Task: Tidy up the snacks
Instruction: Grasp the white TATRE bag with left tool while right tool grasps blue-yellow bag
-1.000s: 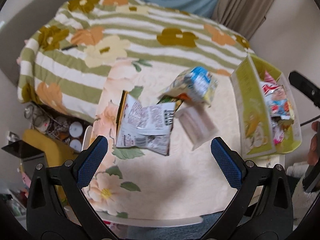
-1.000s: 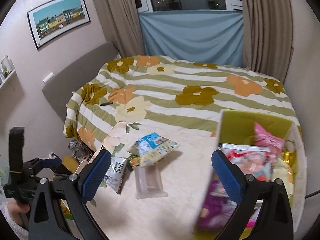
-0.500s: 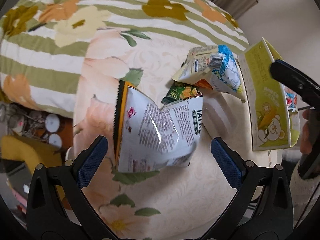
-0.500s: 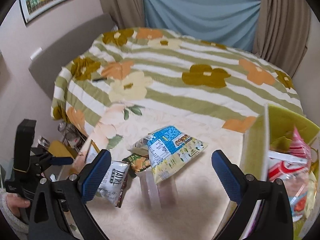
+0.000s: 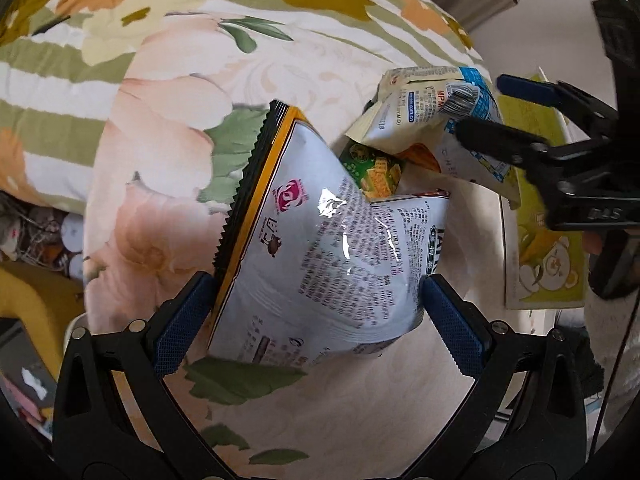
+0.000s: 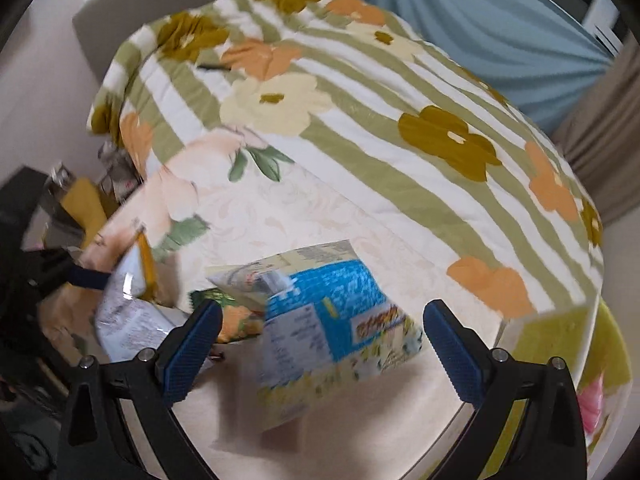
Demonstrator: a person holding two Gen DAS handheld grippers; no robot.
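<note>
Your left tool (image 5: 316, 312) is spread wide, its pads flanking the white snack bag (image 5: 328, 264) on the cream-clothed desk (image 5: 360, 408). Your right tool (image 6: 322, 340) is equally wide around the blue-and-yellow bag (image 6: 332, 320). A small green packet (image 5: 374, 168) sits between them; the yellow box (image 5: 540, 240) stands at 3 o'clock.

White snack bag (image 5: 336, 264) crumpled, blue/yellow pkt (image 6: 332, 320) beside (green pkt (image 5: 374, 168) btwn)

I see floral-clothed bench (image 5: 360, 412): white snack bag (image 5: 332, 276) between left tongs (image 5: 316, 316), yellow box (image 5: 540, 240) right.
</note>
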